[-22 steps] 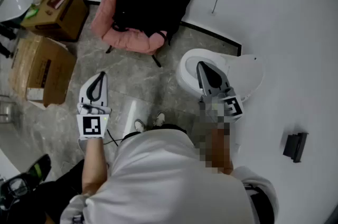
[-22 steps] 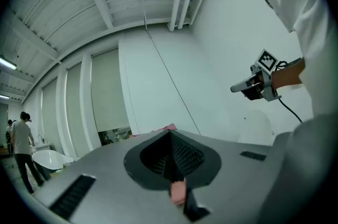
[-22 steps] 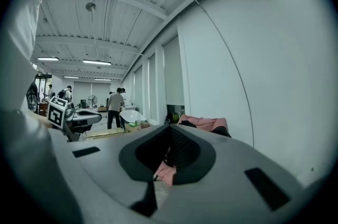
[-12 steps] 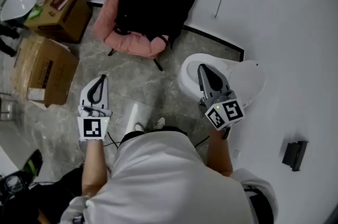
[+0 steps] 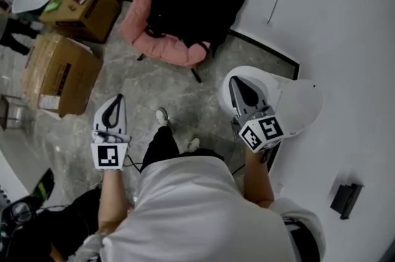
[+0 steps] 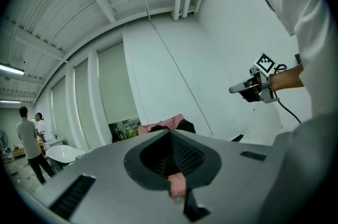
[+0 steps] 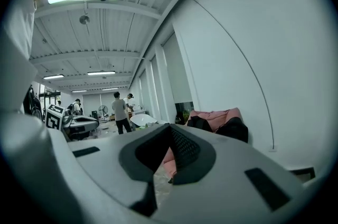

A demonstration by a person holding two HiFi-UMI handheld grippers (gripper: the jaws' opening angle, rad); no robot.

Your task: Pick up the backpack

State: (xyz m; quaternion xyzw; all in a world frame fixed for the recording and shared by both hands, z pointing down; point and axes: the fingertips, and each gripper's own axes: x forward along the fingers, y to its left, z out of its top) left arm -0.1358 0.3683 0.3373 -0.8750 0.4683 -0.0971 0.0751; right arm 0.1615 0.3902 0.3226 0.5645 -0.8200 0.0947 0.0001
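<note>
**Both grippers shut and empty, backpack ahead**

The pink chair [image 5: 162,47] stands well ahead of both grippers, roughly between their lines of aim. The black backpack [image 5: 176,4] lies on its seat. Both forearms reach forward, wrists straight, about level. The left gripper [image 5: 116,98] and right gripper [image 5: 235,81] point toward the chair, jaws pressed together, holding nothing.

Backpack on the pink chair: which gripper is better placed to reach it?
Probably right. The right gripper sits nearer the backpack than the left gripper; both are shut and empty.
</note>
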